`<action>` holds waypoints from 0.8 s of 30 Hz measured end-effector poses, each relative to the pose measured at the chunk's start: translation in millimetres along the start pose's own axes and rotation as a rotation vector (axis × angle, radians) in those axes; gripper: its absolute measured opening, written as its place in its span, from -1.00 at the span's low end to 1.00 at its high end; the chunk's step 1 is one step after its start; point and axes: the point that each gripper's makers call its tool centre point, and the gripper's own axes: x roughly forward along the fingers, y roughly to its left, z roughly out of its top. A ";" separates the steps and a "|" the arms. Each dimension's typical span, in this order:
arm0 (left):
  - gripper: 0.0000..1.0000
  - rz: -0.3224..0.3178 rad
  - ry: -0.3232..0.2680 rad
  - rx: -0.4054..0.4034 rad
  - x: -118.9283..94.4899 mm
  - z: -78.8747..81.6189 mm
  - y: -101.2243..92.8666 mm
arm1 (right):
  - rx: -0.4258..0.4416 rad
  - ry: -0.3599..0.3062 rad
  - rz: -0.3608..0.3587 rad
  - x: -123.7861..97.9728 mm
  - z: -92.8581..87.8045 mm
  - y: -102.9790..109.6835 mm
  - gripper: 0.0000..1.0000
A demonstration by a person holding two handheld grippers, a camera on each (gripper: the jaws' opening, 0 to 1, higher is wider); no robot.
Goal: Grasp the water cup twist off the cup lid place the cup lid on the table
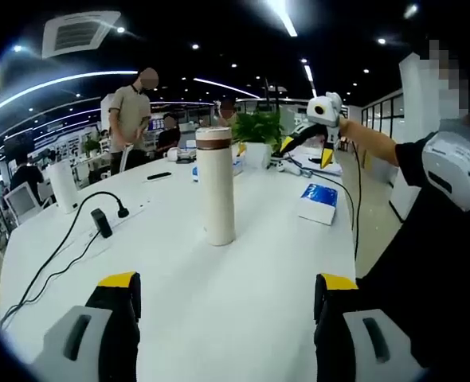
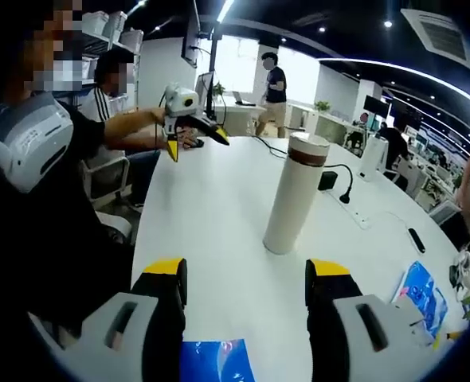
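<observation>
Tall cream cylindrical water cup stands upright on smooth white table, its brown band cup lid seemingly still seated. Left gripper and right gripper: jaws open, apart from cup. Blue packet lies nearby.

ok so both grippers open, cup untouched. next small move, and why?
Probably ease the left gripper forward to straddle the tall cream cylindrical water cup. It stands upright on the white table, brown lid still on, ahead of the open jaws. The right gripper is open too.
</observation>
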 end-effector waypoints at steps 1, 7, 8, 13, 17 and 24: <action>0.79 0.000 -0.006 -0.001 2.3 0.8 0.8 | -0.003 -0.007 0.001 0.8 1.7 -0.1 0.24; 0.79 -0.021 -0.034 -0.019 17.7 3.2 -0.7 | -0.002 -0.048 0.001 3.3 10.4 -1.7 0.24; 0.79 -0.024 -0.032 -0.019 19.8 2.1 -1.0 | -0.003 -0.050 0.001 3.5 10.6 -2.1 0.24; 0.79 -0.035 -0.045 -0.039 27.7 -1.8 0.4 | 0.009 -0.064 -0.004 4.5 7.9 -4.8 0.24; 0.78 -0.034 -0.065 -0.058 34.1 -4.0 4.4 | 0.020 -0.078 -0.006 7.1 4.9 -5.8 0.24; 0.77 -0.038 -0.090 -0.073 43.6 -5.9 4.6 | 0.031 -0.082 -0.001 11.7 2.4 -5.6 0.24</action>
